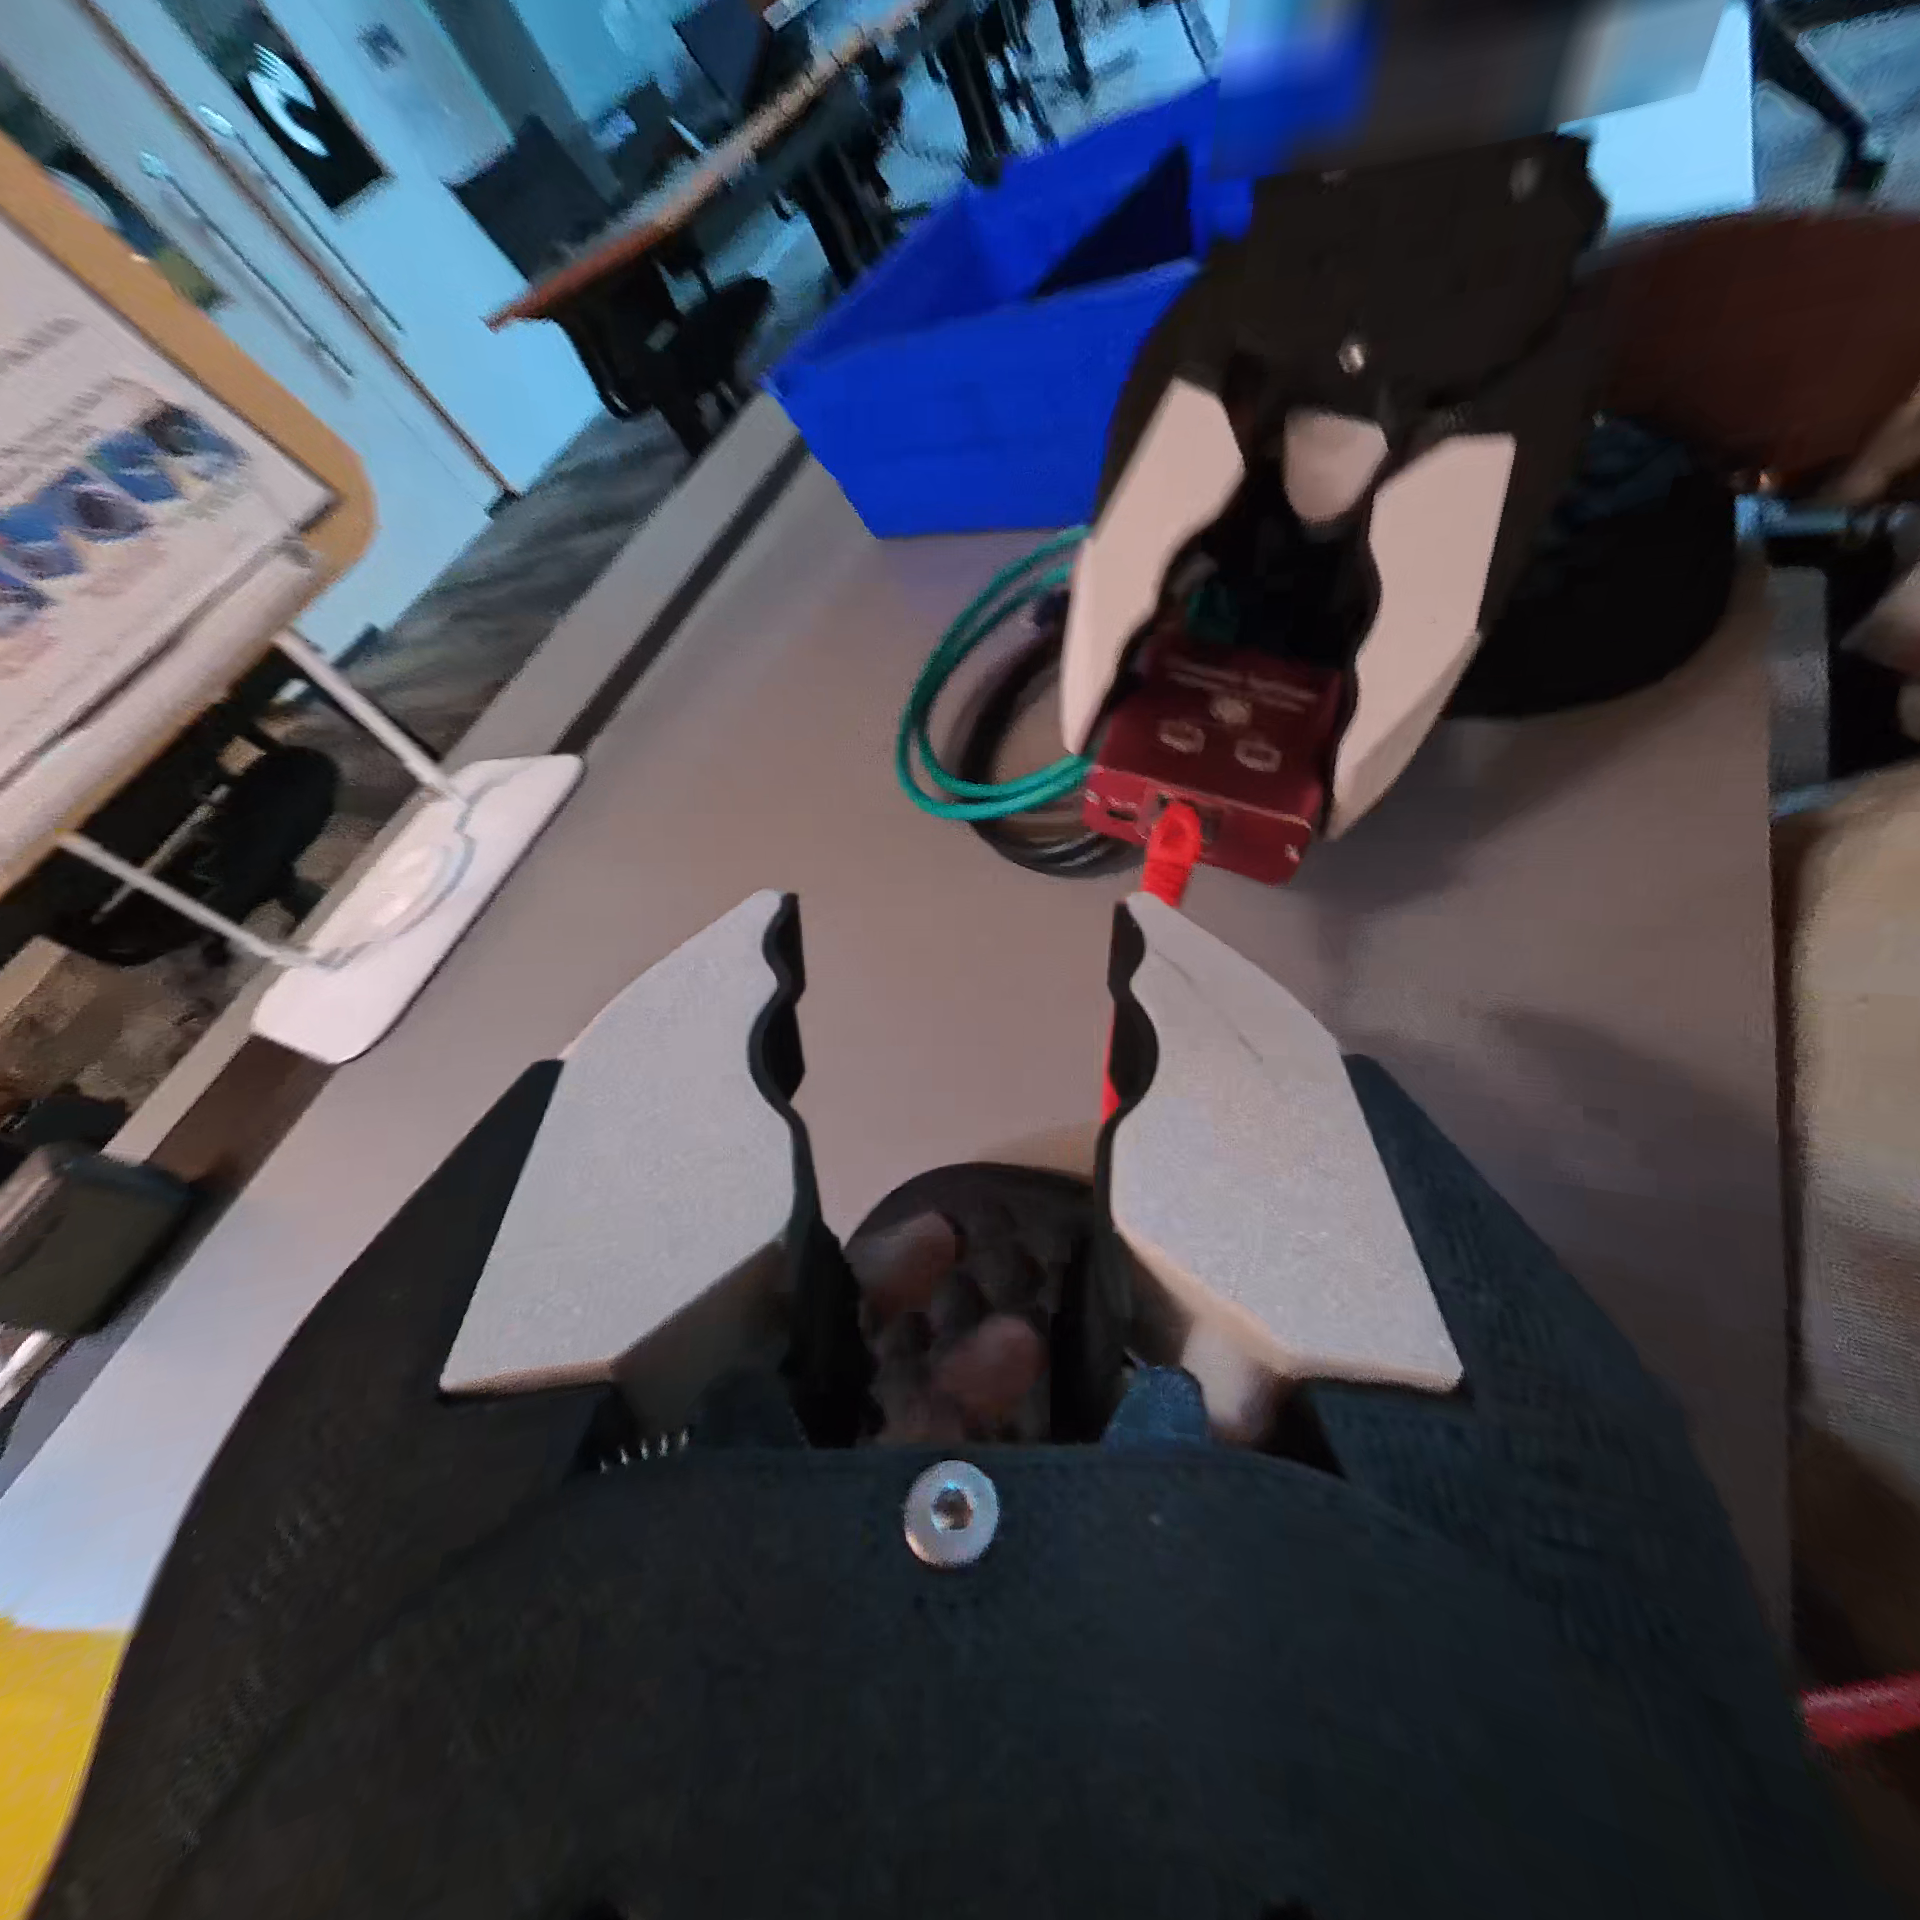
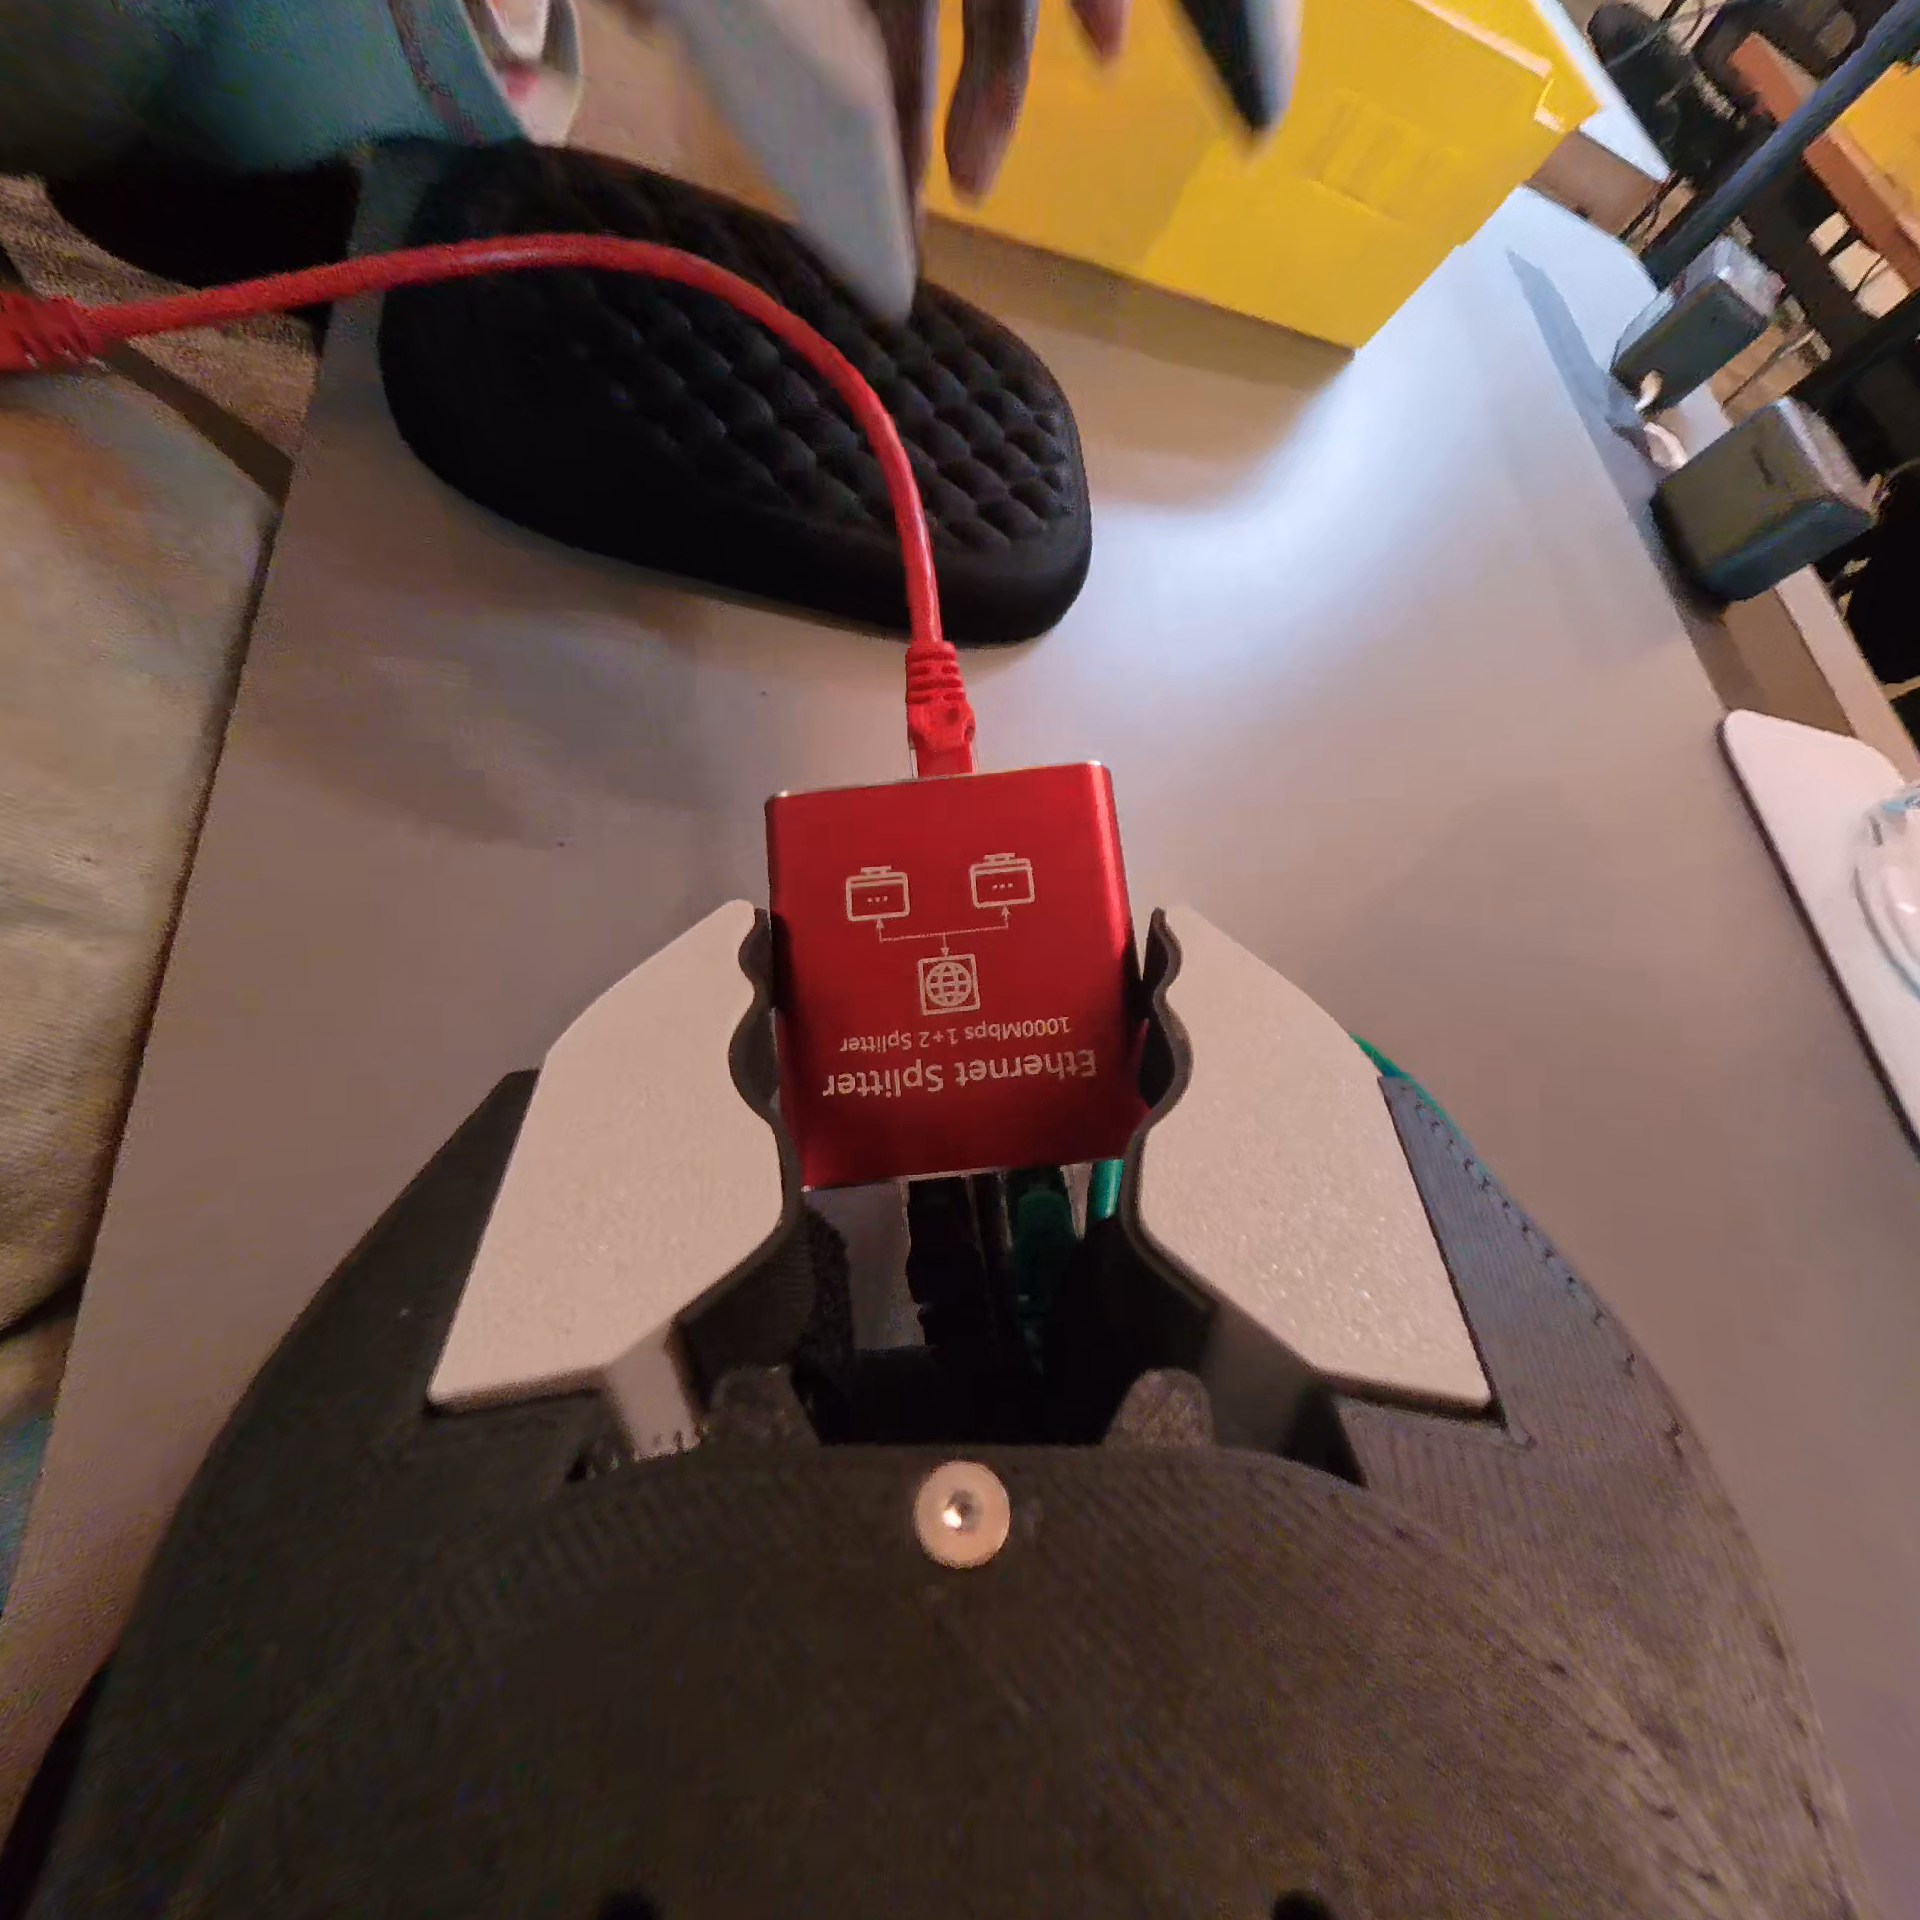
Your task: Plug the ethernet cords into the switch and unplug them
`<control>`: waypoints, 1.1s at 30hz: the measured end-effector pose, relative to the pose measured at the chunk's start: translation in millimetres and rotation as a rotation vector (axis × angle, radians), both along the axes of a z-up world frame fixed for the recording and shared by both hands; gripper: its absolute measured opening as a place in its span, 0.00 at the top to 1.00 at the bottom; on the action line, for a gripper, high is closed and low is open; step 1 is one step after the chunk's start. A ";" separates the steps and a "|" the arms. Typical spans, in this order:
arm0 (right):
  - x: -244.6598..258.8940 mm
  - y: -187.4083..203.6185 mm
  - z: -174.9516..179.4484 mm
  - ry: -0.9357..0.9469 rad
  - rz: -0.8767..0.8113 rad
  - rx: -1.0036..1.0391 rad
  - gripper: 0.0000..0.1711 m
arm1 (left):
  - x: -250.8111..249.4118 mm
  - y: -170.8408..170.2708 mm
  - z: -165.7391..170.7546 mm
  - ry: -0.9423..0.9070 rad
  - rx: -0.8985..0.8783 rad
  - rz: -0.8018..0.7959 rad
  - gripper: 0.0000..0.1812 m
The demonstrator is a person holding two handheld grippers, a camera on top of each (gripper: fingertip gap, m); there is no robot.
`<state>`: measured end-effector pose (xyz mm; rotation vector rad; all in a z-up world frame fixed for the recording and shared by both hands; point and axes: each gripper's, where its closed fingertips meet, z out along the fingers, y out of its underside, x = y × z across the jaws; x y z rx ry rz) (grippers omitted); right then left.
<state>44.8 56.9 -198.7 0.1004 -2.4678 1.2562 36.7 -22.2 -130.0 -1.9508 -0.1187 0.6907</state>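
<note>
From the left wrist view, the left tool [image 1: 954, 925] stands wide and empty above the grey surface [image 1: 727, 675]. The red switch [image 1: 1210, 758] lies straight ahead of it, and the plug of the red cord [image 1: 1172, 847] sits in the near face, its long axis pointing back toward this tool. The left tool seems the free one for the pull. One green cord [image 1: 935, 727] coils beside the switch.

From the right wrist view, the right tool [image 2: 954, 1013] clamps the one switch [image 2: 948, 977] by its two sides. I count one red cord [image 2: 904, 499] at the far face, and green and black plugs at the near face, partly hidden.
</note>
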 end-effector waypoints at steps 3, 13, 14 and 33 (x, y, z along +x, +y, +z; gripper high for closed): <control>-5.6 -0.7 -5.5 0.019 -0.035 0.038 0.59 | -5.6 -31.1 25.5 0.031 0.063 0.081 0.69; -19.7 15.7 60.0 0.204 -0.208 -0.326 0.32 | -17.8 -145.4 71.9 0.041 0.187 0.418 0.69; -22.9 21.5 80.8 0.225 -0.247 -0.448 0.29 | -19.2 -157.3 74.9 0.039 0.209 0.455 0.68; -4.6 13.5 30.4 0.124 -0.134 -0.148 0.23 | -19.5 -196.2 86.1 0.096 0.242 0.578 0.68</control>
